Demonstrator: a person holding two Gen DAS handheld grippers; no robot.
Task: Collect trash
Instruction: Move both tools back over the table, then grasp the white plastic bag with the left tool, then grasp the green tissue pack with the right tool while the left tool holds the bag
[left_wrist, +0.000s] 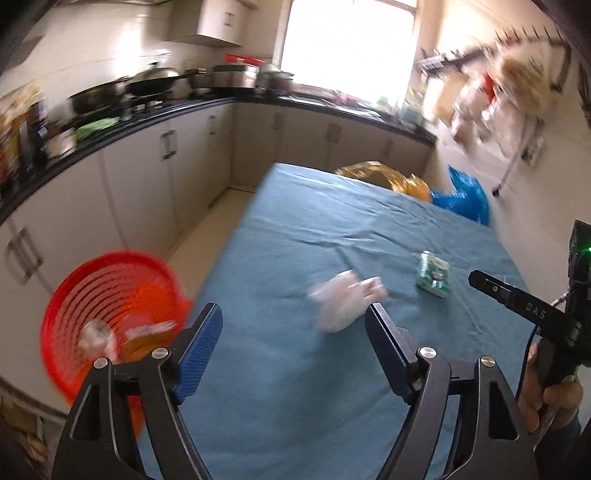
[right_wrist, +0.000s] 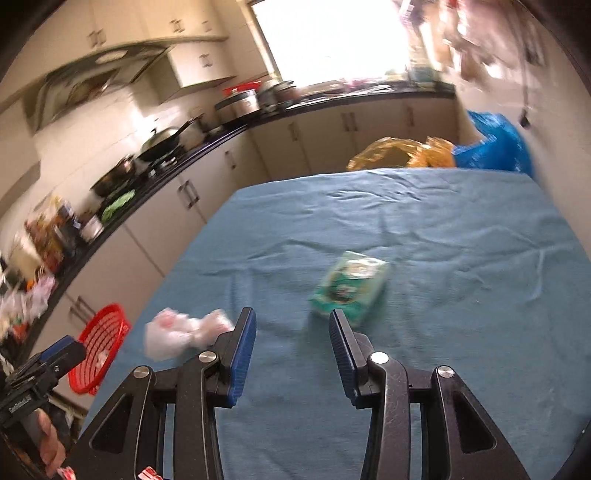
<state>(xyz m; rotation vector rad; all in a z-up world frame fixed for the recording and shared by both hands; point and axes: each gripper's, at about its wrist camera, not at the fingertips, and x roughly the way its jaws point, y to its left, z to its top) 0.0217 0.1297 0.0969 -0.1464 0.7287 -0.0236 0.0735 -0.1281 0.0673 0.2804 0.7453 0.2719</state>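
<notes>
Two tools released, left tool (left_wrist: 293, 325), right tool (right_wrist: 291, 330), bare cloth (right_wrist: 443, 229) ahead, basket (left_wrist: 110, 295) off left edge.

A blue cloth (right_wrist: 424, 229) covers the table, with a wok (right_wrist: 162, 142) on the black counter (left_wrist: 110, 142) beyond.

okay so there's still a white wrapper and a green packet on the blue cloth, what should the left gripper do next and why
Probably ease the left gripper forward and down onto the crumpled white wrapper. Its jaws stand open and empty, the wrapper lies just ahead of them, and the red basket sits close on its left.
</notes>
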